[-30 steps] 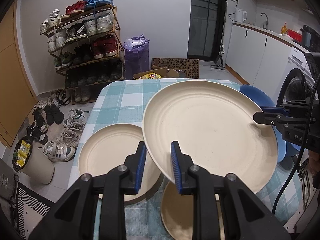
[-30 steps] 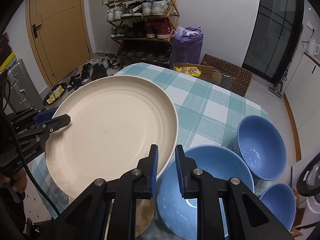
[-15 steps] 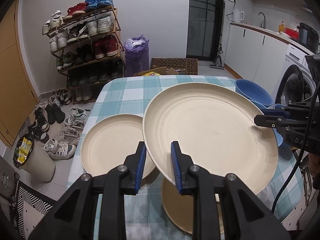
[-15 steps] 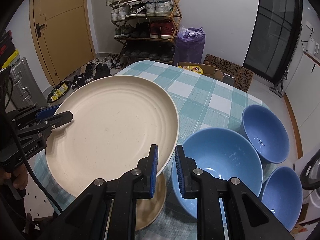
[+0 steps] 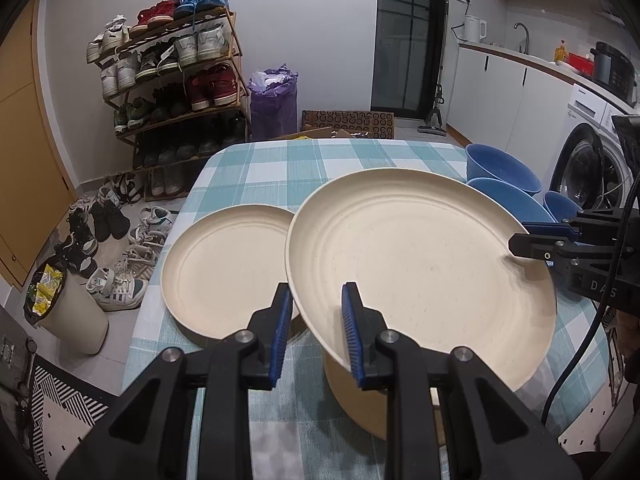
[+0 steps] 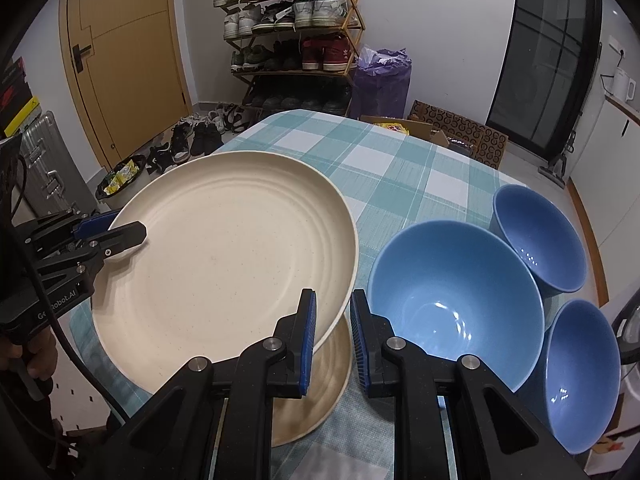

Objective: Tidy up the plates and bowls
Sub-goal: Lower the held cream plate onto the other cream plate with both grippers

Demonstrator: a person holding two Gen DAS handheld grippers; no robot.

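A large cream plate hangs tilted above the checked table, gripped at opposite rims. My left gripper is shut on its near-left rim and shows in the right wrist view as the left gripper. My right gripper is shut on the other rim, and the left wrist view has this right gripper at the far right. Under the held plate lies another cream plate. A third cream plate rests to the left. Three blue bowls stand on the right.
The table's far half shows only the cloth. Beyond the table stand a shoe rack, a purple bag and cardboard boxes. Shoes and a bin lie on the floor to the left; a washing machine is on the right.
Both grippers have carried the large plate together toward the table's near side and a little down. The bowls and the resting plates now show more fully. Both grips are unchanged.
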